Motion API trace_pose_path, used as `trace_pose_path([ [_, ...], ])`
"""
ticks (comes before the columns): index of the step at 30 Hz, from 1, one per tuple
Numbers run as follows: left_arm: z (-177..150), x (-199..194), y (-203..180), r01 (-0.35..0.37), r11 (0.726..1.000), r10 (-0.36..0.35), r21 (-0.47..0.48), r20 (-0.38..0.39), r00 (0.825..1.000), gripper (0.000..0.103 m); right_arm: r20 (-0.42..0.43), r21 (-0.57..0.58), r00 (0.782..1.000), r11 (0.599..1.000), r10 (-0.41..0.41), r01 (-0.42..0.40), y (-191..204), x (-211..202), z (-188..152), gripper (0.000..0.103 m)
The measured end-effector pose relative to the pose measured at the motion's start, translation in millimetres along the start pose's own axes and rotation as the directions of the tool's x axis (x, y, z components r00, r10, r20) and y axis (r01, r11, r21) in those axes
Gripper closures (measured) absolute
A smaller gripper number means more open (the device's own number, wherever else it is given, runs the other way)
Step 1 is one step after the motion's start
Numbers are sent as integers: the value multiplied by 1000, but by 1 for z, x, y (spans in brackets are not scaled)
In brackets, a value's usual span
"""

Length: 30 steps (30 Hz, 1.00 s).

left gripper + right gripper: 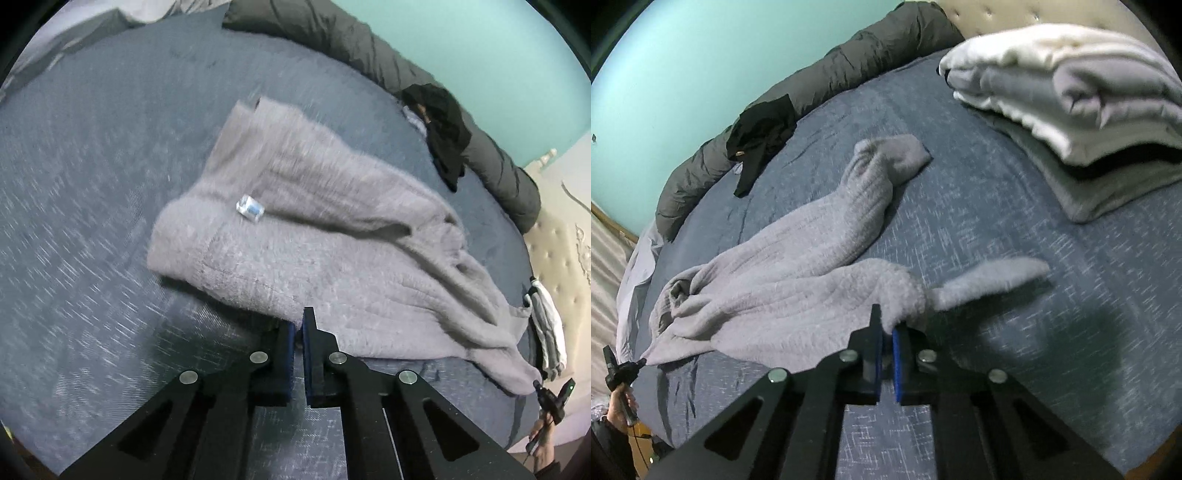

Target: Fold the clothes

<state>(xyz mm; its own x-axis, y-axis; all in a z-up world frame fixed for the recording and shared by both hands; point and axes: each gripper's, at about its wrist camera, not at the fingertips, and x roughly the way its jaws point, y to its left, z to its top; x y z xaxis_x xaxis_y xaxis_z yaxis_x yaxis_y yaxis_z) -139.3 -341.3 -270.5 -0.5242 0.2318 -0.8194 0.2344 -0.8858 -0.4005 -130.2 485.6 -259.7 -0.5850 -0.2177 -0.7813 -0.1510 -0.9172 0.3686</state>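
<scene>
A fuzzy grey knit sweater (pixel 314 236) lies spread on the blue-grey bed cover (pixel 92 184), with a small white-blue label (pixel 250 209) showing on it. My left gripper (pixel 298 326) is shut on the sweater's near edge. In the right wrist view the same sweater (pixel 798 273) stretches away, one sleeve (pixel 882 166) pointing to the far side. My right gripper (pixel 886 328) is shut on the sweater's near corner, and a flap (pixel 993 280) sticks out to the right of it. The other gripper shows small at each view's edge (pixel 550 398) (pixel 622 369).
A stack of folded white and grey clothes (pixel 1082 96) sits at the bed's far right. A black garment (pixel 761 136) lies against a dark rolled duvet (pixel 849 62) along the teal wall. A tufted beige headboard (pixel 561 258) borders the bed.
</scene>
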Motion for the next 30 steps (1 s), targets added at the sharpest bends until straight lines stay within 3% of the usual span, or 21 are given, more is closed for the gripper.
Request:
trace_pose_path([
  [8, 19, -51, -8, -8, 999, 6, 32, 54, 999, 100, 2, -55, 1000, 998, -11, 11, 8, -41, 21, 100],
  [12, 12, -70, 6, -27, 999, 25, 33, 50, 998, 100, -68, -71, 998, 997, -17, 12, 5, -42, 20, 100],
  [16, -10, -61, 21, -51, 998, 51, 29, -1, 999, 100, -169, -79, 983, 995, -67, 54, -1, -16, 2, 99],
  [22, -39, -33, 39, -81, 997, 80, -9, -51, 995, 99, -224, -68, 971, 995, -85, 72, -15, 12, -30, 98],
  [25, -46, -23, 46, -92, 995, 90, -25, -70, 993, 99, -225, -42, 971, 996, -84, 77, -28, 8, -40, 88],
  [28, -47, -21, 48, -100, 995, 98, -24, -77, 992, 96, -160, -11, 983, 995, -95, 95, -44, -11, -39, 56],
  [30, -46, -25, 42, -113, 994, 113, -6, -61, 992, 91, -90, 30, 992, 995, -88, 91, -59, -29, -34, 53],
])
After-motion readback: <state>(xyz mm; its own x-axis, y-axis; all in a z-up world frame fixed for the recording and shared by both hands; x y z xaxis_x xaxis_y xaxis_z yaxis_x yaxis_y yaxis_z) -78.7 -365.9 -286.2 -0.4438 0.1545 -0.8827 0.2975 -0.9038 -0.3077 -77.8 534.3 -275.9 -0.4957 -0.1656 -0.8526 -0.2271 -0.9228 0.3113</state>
